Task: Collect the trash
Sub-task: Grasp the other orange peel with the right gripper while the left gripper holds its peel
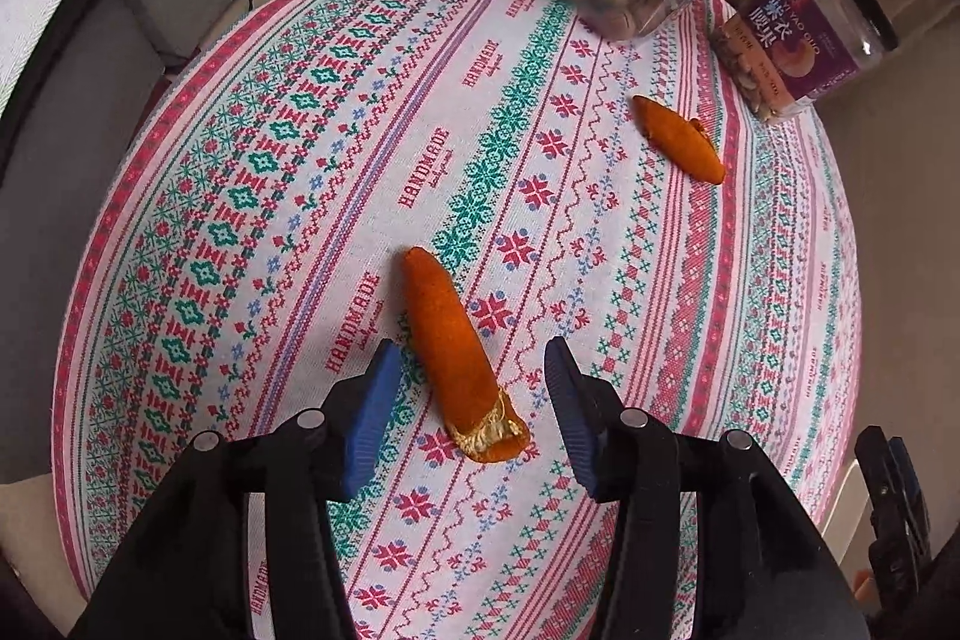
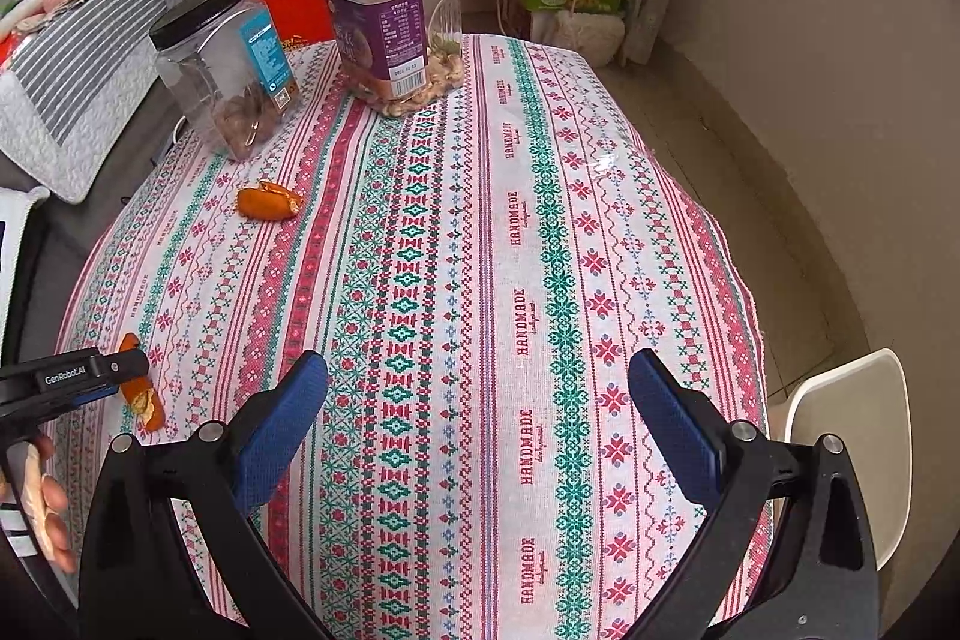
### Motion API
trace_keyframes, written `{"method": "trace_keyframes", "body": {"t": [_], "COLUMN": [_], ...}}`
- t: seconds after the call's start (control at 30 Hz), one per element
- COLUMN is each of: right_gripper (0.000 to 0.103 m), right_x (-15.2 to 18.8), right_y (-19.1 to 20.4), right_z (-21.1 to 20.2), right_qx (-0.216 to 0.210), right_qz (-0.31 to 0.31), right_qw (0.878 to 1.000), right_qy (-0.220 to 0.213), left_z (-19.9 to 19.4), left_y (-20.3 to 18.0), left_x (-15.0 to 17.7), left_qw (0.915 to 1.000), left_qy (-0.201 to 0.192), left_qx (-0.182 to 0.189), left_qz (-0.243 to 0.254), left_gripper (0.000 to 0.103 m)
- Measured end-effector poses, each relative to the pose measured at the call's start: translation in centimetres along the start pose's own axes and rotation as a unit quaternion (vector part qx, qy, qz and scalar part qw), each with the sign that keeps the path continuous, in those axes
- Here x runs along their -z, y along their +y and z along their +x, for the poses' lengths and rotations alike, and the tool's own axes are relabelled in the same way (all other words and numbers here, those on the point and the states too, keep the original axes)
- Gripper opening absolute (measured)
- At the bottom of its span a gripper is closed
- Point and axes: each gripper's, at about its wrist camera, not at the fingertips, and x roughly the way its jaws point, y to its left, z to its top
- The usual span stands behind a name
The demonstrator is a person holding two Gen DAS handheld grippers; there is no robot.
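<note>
Hovering over the patterned surface (image 1: 600, 520), your left gripper (image 1: 474, 358) points down with its jaws parted, straddling the nearer orange peel (image 1: 456, 346) without pressing it. This looks like the pick-up step: lower and close on that peel. Your right gripper (image 2: 480, 376) hangs released, holding nothing. Farther off, a second orange peel (image 1: 681, 139) lies near two nut jars (image 2: 396, 16). No bin is in view.

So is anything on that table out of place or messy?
Yes. Two orange peel pieces lie loose on the patterned tablecloth: one peel between the open left hand-held gripper fingers, the other peel nearer the snack jars. Both jars stand upright, lids on.
</note>
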Motion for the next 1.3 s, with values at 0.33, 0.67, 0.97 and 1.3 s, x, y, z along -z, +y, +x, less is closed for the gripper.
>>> {"method": "trace_keyframes", "body": {"t": [0.33, 0.67, 0.97, 1.3], "right_gripper": [0.096, 0.069, 0.034, 0.034], "right_x": [-4.3, -8.5, -6.8, -3.8], "right_y": [7.9, 13.8, 13.6, 10.0], "right_z": [4.3, 12.9, 9.6, -2.0], "right_qx": [-0.079, -0.128, -0.138, -0.129], "right_qz": [-0.152, -0.162, -0.146, -0.131], "right_qw": [0.985, 0.977, 0.979, 0.983], "right_qy": [-0.022, 0.046, 0.03, -0.025], "left_z": [-3.8, -8.9, -10.5, -14.0], "left_y": [2.2, 5.6, 7.2, 6.5], "left_x": [-0.1, -2.2, -1.8, 0.5], "left_qw": [0.9967, 0.9908, 0.9892, 0.9853], "left_qy": [-0.024, -0.091, -0.102, -0.125], "left_qx": [0.078, 0.093, 0.094, 0.114], "left_qz": [-0.009, -0.037, -0.046, -0.027], "left_gripper": [0.019, 0.019, 0.019, 0.019]}}
